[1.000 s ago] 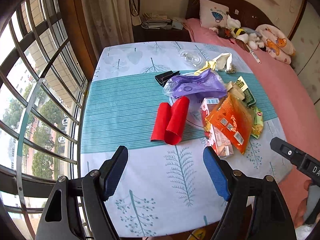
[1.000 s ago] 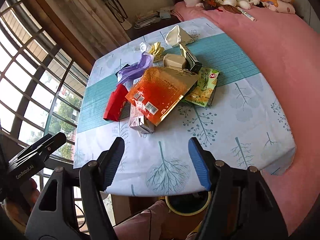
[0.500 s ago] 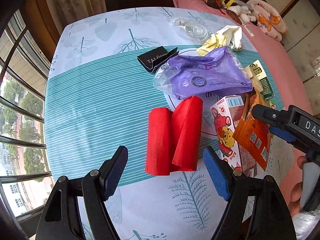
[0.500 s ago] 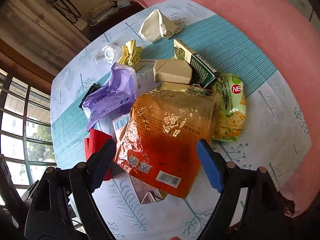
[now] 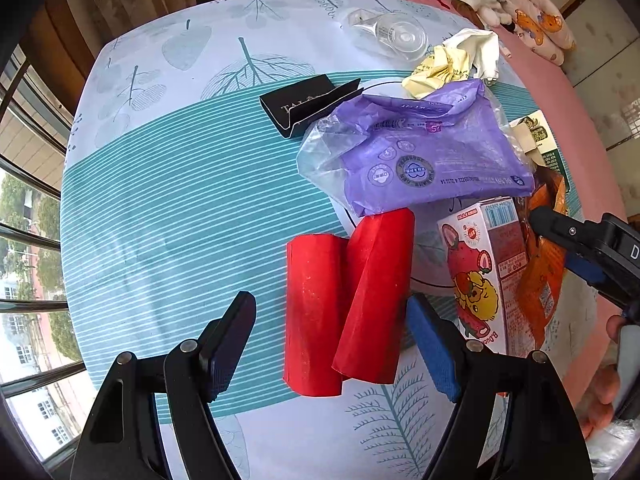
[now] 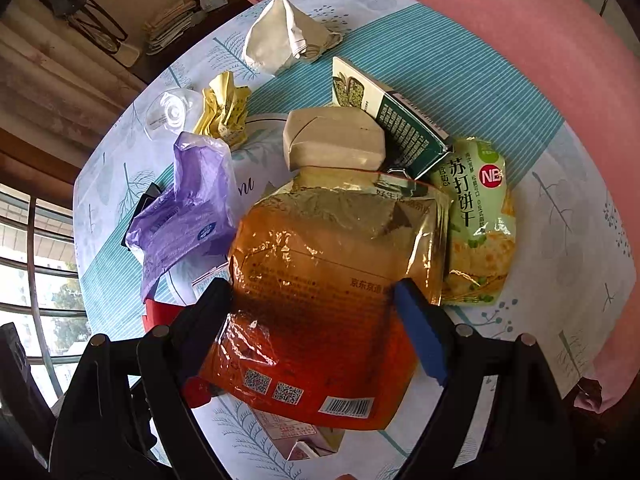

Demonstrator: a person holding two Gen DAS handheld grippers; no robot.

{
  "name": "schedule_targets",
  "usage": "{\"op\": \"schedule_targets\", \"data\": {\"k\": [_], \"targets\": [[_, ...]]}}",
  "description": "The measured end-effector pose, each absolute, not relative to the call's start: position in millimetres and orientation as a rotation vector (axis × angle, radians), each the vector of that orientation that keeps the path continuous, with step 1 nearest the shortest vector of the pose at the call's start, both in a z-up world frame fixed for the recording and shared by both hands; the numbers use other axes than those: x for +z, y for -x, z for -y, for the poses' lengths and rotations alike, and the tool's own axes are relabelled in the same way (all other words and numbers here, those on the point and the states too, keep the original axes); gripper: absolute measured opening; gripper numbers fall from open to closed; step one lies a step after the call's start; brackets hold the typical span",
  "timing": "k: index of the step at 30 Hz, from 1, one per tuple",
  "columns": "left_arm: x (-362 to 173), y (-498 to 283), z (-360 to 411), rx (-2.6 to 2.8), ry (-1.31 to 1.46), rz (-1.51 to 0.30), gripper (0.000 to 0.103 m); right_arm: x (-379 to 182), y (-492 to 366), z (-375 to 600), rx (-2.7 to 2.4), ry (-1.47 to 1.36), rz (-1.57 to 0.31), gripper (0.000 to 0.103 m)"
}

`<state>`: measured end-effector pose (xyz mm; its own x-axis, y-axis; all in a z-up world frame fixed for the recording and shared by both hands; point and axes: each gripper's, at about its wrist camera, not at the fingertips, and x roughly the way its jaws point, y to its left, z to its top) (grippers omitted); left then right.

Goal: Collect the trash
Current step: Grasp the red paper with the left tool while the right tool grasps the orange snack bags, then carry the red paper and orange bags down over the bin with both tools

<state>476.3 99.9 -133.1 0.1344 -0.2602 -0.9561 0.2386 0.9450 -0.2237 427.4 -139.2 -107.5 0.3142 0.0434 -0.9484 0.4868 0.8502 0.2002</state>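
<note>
Teal-striped, leaf-printed cloth is covering the table (image 5: 168,208), with a pink bed (image 6: 520,12) lying beyond it. Left gripper (image 5: 332,344) is hanging with jaws wide apart, the red rolls (image 5: 344,300) lying between its fingers, untouched as far as I can tell. Just right of them a strawberry carton (image 5: 484,272) is lying, and ahead a purple bag (image 5: 420,152) is sprawling. A black box (image 5: 308,104) is sitting left of the bag; farther off, yellow paper (image 5: 440,72) and a clear cup (image 5: 396,36) are resting.

Right gripper (image 6: 316,328) is also spread open, straddling the orange pouch (image 6: 320,280), whose lower half is lying between its fingers; contact is unclear. Right of the pouch a green cracker packet (image 6: 476,220) is lying. Ahead, a beige box (image 6: 336,140) and a green carton (image 6: 400,120) are sitting together, with a white wad (image 6: 284,36) beyond.
</note>
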Motion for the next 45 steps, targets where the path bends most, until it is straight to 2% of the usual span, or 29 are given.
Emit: {"op": "schedule_targets", "data": {"k": [2, 5, 7, 9, 10, 15, 19, 23, 38, 45], "targets": [[-135.9, -477.9, -95.7, -0.368, 0.006, -1.398, 0.079, -108.9, -426.1, 142.9, -0.309, -0.511, -1.229, 0.08], [-143.3, -479.5, -93.0, -0.382, -0.004, -1.427, 0.079, -109.9, -420.1, 151.5, -0.318, -0.53, -1.226, 0.07], [-146.8, -480.0, -92.8, -0.388, 0.004, -1.442, 0.074, -109.4, -415.8, 156.9, -0.318, -0.54, -1.226, 0.06], [-149.9, -479.8, -93.5, -0.398, 0.009, -1.457, 0.063, -107.9, -411.1, 160.5, -0.313, -0.541, -1.229, 0.051], [-150.9, -479.3, -93.4, -0.399, 0.008, -1.462, 0.06, -105.9, -407.3, 163.5, -0.306, -0.545, -1.229, 0.047], [-145.6, -471.3, -89.1, -0.438, 0.007, -1.451, 0.03, -99.4, -397.2, 167.0, -0.284, -0.538, -1.226, 0.035], [-136.1, -464.3, -83.5, -0.439, -0.003, -1.433, 0.022, -90.8, -387.7, 170.7, -0.256, -0.55, -1.201, 0.016], [-120.5, -451.6, -84.1, -0.449, -0.013, -1.403, 0.02, -79.9, -379.4, 172.3, -0.218, -0.562, -1.185, 0.004], [-29.4, -351.4, -71.9, -0.417, 0.056, -1.248, 0.019, -24.6, -309.5, 177.0, -0.043, -0.53, -1.106, 0.003], [4.4, -254.3, -51.4, -0.287, 0.165, -1.157, 0.019, -1.9, -256.3, 195.6, 0.128, -0.472, -1.086, 0.003]]}}
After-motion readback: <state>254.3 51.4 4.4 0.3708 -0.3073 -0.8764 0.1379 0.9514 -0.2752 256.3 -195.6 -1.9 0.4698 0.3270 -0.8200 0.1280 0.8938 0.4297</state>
